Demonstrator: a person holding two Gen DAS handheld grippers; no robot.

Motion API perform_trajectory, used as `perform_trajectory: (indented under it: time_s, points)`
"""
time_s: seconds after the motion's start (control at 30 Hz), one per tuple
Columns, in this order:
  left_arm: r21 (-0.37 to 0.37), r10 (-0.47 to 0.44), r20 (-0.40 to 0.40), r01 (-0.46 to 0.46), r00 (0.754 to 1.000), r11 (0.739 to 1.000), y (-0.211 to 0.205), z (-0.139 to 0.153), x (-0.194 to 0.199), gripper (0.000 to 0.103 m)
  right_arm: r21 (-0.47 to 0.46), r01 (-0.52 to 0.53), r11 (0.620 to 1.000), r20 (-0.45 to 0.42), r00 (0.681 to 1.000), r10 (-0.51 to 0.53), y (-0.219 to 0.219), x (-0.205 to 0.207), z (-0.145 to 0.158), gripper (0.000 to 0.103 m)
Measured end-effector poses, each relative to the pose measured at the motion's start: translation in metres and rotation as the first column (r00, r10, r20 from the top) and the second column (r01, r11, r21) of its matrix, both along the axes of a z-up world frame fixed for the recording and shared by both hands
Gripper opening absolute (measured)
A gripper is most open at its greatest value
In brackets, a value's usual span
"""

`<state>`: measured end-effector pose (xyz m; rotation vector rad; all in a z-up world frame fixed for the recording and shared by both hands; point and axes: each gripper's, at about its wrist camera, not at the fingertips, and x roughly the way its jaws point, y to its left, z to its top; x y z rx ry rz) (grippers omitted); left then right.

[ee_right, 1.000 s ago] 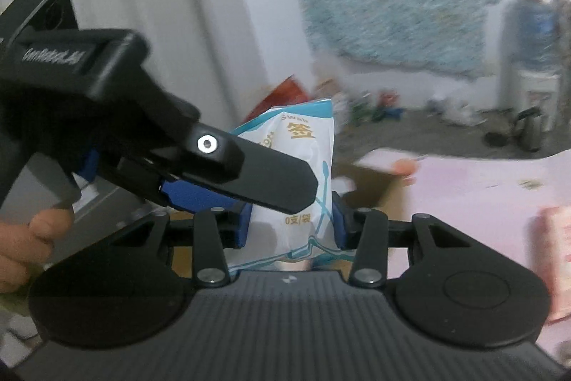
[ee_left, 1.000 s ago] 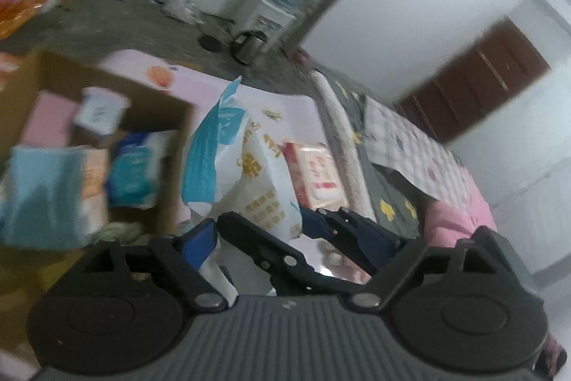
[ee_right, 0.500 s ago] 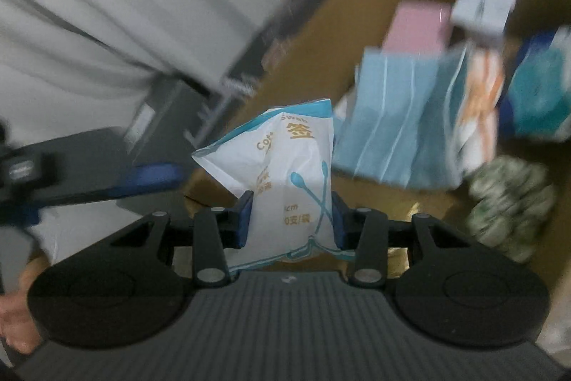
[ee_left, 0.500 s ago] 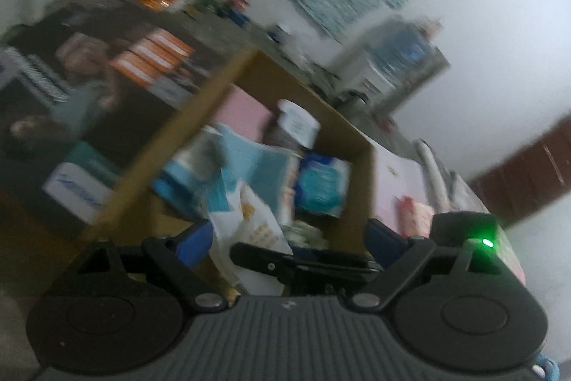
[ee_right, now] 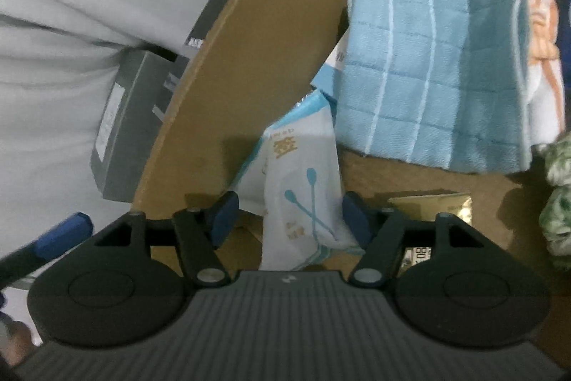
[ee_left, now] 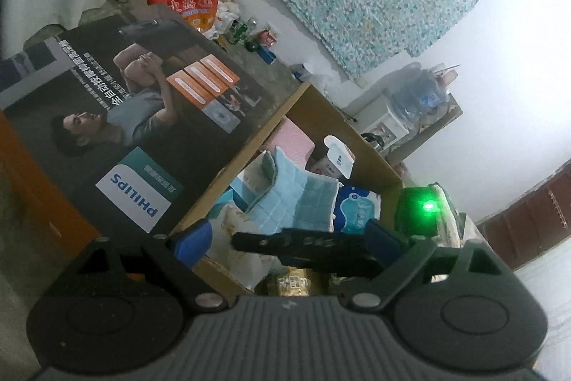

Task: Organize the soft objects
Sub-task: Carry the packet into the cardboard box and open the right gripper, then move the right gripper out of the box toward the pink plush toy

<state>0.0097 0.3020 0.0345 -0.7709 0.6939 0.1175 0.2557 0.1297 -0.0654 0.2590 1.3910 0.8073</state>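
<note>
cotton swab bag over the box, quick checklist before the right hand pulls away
1. Right gripper jaws have just been opening, left pad clear of the cotton swab bag: ok
2. Right pad clear of the bag: cannot tell
3. Bag inside the cardboard box: ok
4. Bag resting on the box floor: cannot tell
5. Blue towel not snagged: ok
6. Left gripper open, holding nothing: ok
</note>
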Motion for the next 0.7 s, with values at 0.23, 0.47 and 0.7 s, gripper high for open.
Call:
perform_trajectory:
  time_s: [0.23,0.47,0.7]
  points:
    - [0.025,0.005,0.038,-0.006,0.999,1.0,-0.003,-0.003,-0.009,0.093,0.165,0.105,0.981,0.012,0.994,-0.108,-0.063,0.023,0.05,0.065]
    - [0.045,0.013,0.043,-0.015,0.999,0.999,-0.006,-0.011,-0.016,0.093,0.056,0.038,0.998,0.047,0.998,-0.041,-0.099,0.018,0.07,0.065]
    - [0.021,0.039,0.026,-0.04,0.999,0.999,-0.002,-0.017,-0.022,0.093,-0.043,-0.069,0.997,-0.242,0.969,0.057,-0.07,0.003,0.017,0.07]
